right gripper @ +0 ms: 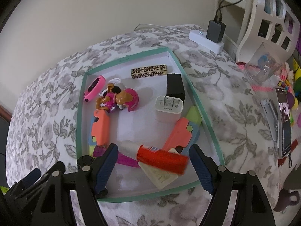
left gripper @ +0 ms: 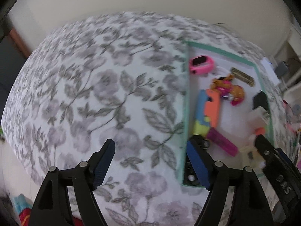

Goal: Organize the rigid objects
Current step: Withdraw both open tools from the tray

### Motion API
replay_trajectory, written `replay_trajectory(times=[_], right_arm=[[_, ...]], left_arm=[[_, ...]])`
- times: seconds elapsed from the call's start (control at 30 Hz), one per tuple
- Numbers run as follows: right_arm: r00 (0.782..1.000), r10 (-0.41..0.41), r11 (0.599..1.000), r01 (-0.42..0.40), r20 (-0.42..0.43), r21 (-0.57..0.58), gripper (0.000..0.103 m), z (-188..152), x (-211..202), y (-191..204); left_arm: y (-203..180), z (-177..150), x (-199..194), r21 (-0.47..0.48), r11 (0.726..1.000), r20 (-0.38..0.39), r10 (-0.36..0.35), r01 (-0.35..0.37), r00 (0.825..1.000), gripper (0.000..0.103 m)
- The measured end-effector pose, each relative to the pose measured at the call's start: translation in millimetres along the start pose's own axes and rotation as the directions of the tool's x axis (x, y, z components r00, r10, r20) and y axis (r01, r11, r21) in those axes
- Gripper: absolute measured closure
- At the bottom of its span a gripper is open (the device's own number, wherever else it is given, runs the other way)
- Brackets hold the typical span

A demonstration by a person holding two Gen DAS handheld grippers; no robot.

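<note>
red tube (right gripper: 161, 159) at tray (right gripper: 205, 126) near edge: light, stiff, slick, blurred | grip mid-barrel | right gripper (right gripper: 153, 164) jaws wide, empty | left gripper (left gripper: 150, 162) jaws wide, empty

The left wrist view looked down over the floral bedcover (left gripper: 90, 86), the tray (left gripper: 186, 98) at its right; the right wrist view hung close above that shared tray (right gripper: 197, 98).

Smeared by motion blur: the red tube (right gripper: 161, 159) between the right-hand fingers, contact impossible to judge. Half hidden behind the tray (left gripper: 185, 113) wall and a blue pad: a black toy car (left gripper: 191, 175). Cut off at the edge: a phone (right gripper: 285, 122), screen unreadable.
</note>
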State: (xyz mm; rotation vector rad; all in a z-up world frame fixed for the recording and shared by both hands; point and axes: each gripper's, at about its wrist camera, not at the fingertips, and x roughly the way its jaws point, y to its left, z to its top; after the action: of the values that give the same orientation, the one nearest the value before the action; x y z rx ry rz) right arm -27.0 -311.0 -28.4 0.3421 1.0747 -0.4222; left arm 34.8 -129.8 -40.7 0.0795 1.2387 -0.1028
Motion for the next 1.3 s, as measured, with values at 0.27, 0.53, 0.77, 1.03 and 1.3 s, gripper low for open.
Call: replay_trajectory(times=[0.27,0.53,0.77,1.03,1.3], right_arm=[[1.0,-0.004,1.0,0.004,0.002,-0.012,0.017,0,1,1],[1.0,-0.004,0.999,0.005,0.019,-0.048,0.0,-1,0,6],[1.0,-0.009,0.997,0.011,0.023,-0.072,0.0,-3,-1,11],[0.999,-0.011,0.994,0.015,0.039,-0.107,0.0,-5,-10,19],[0.999,0.005,0.992,0.001,0.043,-0.125,0.0,-9,-23,28]], left_arm=[[36,-1,21,-0.179,0.984,-0.112,-0.003,-0.017,0.994,0.016],[52,3,21,-0.24,0.97,-0.103,0.005,-0.03,0.995,0.005],[54,9,13,-0.214,0.976,-0.042,0.029,-0.037,0.999,0.0],[59,11,-7,-0.179,0.984,0.036,0.016,-0.009,0.999,0.0],[62,6,-28,-0.122,0.992,0.069,0.009,0.0,0.998,0.0]])
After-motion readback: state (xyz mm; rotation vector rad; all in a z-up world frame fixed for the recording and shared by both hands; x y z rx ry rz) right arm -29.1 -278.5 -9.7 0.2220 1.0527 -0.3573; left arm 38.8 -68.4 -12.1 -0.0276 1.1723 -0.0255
